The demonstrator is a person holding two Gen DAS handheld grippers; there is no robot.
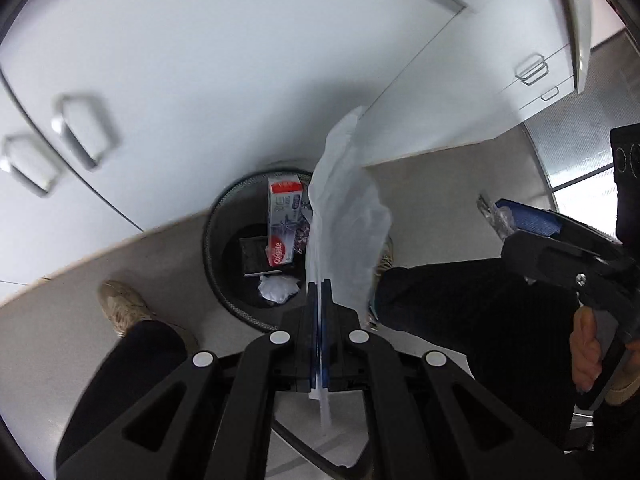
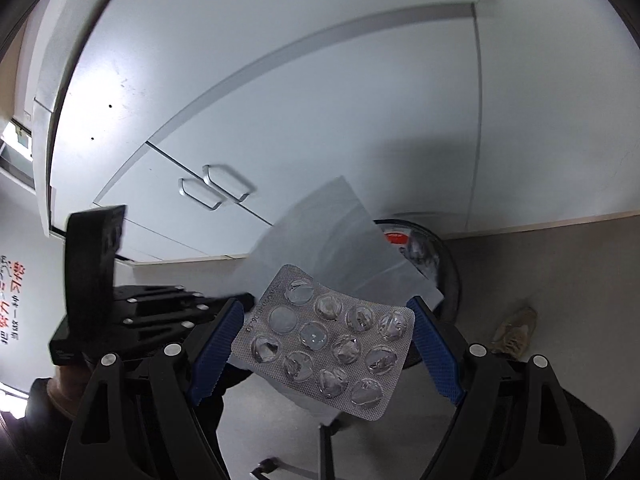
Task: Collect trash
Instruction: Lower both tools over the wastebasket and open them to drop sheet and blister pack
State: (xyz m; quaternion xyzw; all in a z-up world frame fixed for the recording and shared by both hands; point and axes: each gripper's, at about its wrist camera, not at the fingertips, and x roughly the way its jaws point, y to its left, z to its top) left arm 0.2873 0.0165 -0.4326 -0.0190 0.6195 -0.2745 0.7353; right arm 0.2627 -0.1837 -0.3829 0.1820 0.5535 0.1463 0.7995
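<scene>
My left gripper [image 1: 319, 286] is shut on a thin white plastic sheet [image 1: 344, 208] that stands up from its jaws, right over a round black mesh bin [image 1: 212, 240] on the floor. The bin holds a red and white toothpaste box [image 1: 283, 220], a dark flat item and a crumpled white wad [image 1: 278, 288]. My right gripper [image 2: 326, 312] grips an empty silver blister pack [image 2: 328, 340] by its side edges between blue pads [image 2: 434, 350]. The sheet [image 2: 320, 232] and bin [image 2: 448, 264] also show beyond it. The right gripper [image 1: 532, 224] also shows in the left wrist view.
White cabinet doors with metal handles [image 1: 80, 132] stand behind the bin. The floor [image 1: 60, 340] is grey. The person's beige shoes [image 1: 120, 304] and dark trouser legs [image 1: 460, 300] flank the bin. A drawer unit [image 1: 532, 68] stands at the far right.
</scene>
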